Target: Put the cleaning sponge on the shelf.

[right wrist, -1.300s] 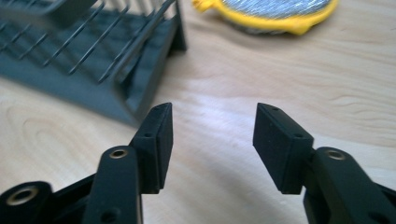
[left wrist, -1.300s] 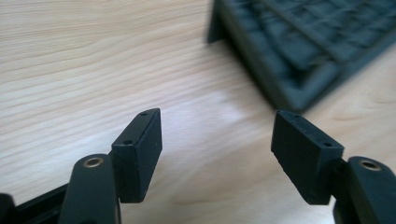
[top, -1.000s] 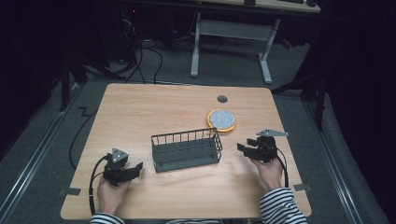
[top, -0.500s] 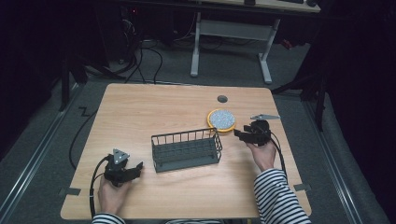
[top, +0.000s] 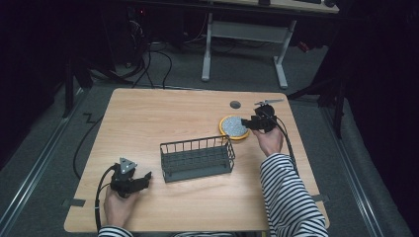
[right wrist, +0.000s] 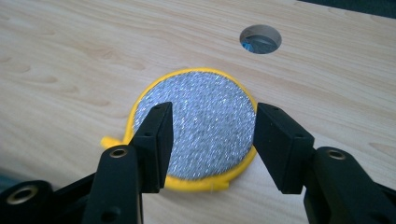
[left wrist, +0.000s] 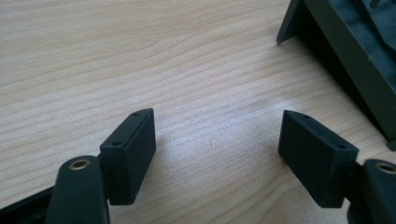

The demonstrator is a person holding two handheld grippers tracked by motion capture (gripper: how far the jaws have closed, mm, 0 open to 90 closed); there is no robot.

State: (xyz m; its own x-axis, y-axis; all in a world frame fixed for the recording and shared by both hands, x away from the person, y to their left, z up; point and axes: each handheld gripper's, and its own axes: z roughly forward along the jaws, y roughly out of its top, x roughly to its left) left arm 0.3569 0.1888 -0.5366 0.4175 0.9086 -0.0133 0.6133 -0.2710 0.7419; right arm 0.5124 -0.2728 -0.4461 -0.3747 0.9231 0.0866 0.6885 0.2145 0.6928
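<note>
- The round pad (top: pixel 233 127), silvery and sparkly with a yellow rim, is lying flat on the table (top: pixel 148 118), on the far right part, just past the right end of the wire basket (top: pixel 197 159) and a bit short of the round hole (top: pixel 235 104) in the tabletop.
- What's changed: a second ago the right gripper (top: pixel 247 123) was sitting back near the right edge of the table, level with the basket. Half a second ago it was already moving forward, and now it's right up at the pad. So I'm guessing the job is picking this pad up, and we're at the reaching-in stage, with no grab yet.
- The pad and the basket are sitting exactly where they were, so nothing's been moved so far.
- In the right gripper view the jaws are standing wide open, one on each side of the pad (right wrist: pixel 201 121), roughly as far apart as the pad is wide. They're hovering over its near half and holding nothing. I can't tell for sure if the tips are touching it.
- The left gripper (top: pixel 141 178) is parked at the near left part of the table, in the person's left hand (top: pixel 116 205), same spot as before. Its jaws are wide open too, with just bare wood between them, and a corner of the basket (left wrist: pixel 345 60) is showing off to one side.
- Since the pad's so flat, I reckon pinching it by the yellow rim (right wrist: pixel 196 184) is going to be the fiddly bit.
</note>
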